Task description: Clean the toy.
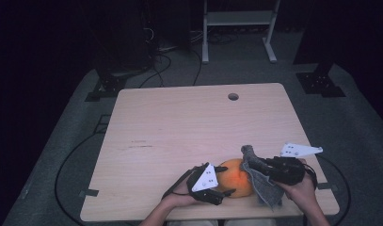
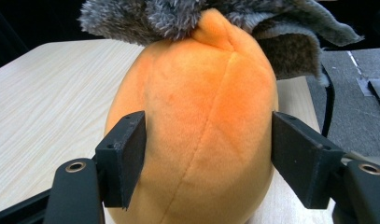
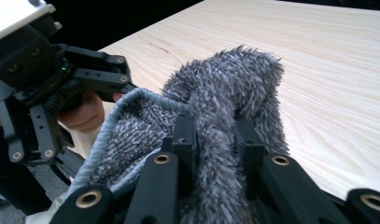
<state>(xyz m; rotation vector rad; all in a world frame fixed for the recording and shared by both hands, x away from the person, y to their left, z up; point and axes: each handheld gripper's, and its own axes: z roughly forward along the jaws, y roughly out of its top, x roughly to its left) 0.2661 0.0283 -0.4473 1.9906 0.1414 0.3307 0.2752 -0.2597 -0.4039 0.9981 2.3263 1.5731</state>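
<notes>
Two grips set: left gripper clamps orange plush toy, right gripper pinches grey fleece cloth tight. Wiping barely begun, cloth draped on top only.

At the lower centre of my high view, an orange plush toy glows brighter at its middle, beside a mottled grey fleecy cloth edged in paler grey. I see black grippers topped by white plates with dark dots, on a pale wood-grain table.
</notes>
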